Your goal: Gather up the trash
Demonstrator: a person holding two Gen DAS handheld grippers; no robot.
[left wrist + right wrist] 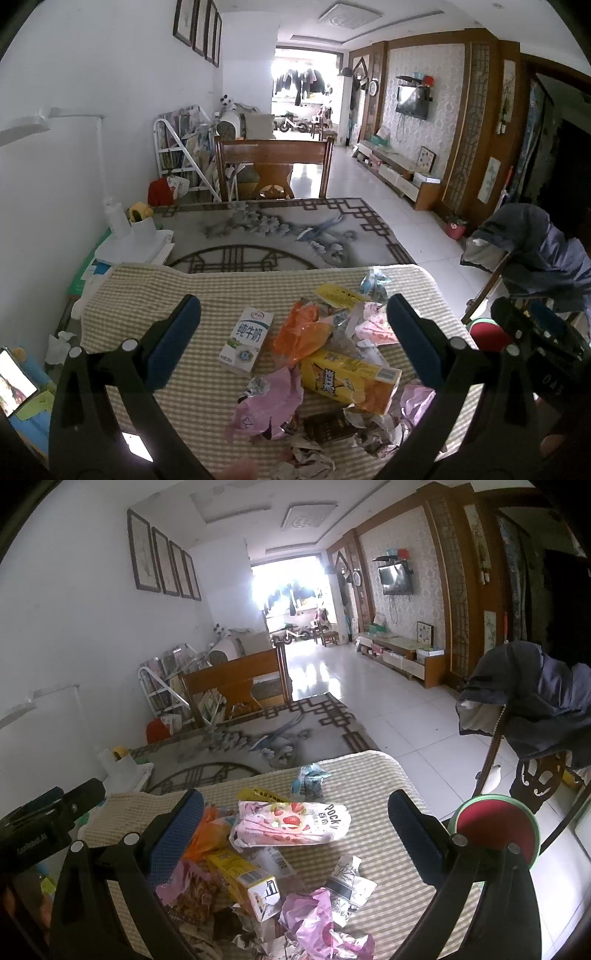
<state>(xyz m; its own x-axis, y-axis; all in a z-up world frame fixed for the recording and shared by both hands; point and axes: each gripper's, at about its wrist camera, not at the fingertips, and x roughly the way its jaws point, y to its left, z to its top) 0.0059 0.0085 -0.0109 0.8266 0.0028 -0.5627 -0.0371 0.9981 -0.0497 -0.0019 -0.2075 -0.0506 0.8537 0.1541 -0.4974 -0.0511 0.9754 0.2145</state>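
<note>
A pile of trash lies on a checked cloth [147, 295] over the table. In the left wrist view I see a white milk carton [246, 341], an orange wrapper [301, 332], a yellow snack box [349, 378] and a pink bag [267, 404]. My left gripper [293, 321] is open above them, empty. In the right wrist view a pink Pocky pack [291, 825], the yellow box [245, 880], a pink bag [312, 919] and crumpled paper [347, 886] lie below my open, empty right gripper [295, 818].
A red bin with a green rim [495, 827] stands right of the table, beside a chair draped with a dark jacket [535, 698]. A white lamp base [129, 236] and a phone [14, 384] sit at the left. A wooden chair [273, 166] stands beyond the table.
</note>
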